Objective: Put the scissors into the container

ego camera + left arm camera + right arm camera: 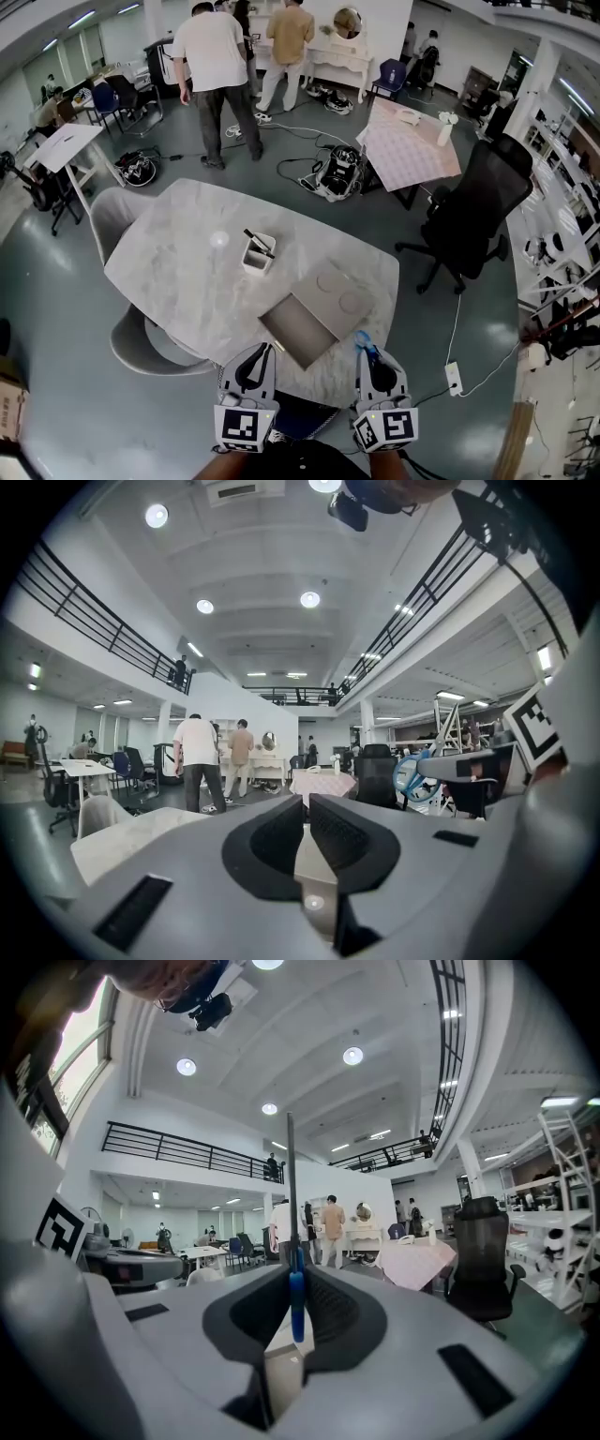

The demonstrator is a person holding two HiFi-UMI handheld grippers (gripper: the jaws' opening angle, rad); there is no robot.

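At the tabletop's (187,267) near edge, the right gripper (367,354) has its fingers clamped on the blue-handled scissors (296,1299), which should be centred above the far white container (258,256) before release; the left gripper (262,354) has its fingers closed and empty.

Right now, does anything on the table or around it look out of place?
Nothing looks spilled or broken. Two things stand out: the scissors stand blade-up, clamped edge-on in the right gripper's fingers, and a tangle of gear and cables sprawls on the floor beyond the table.
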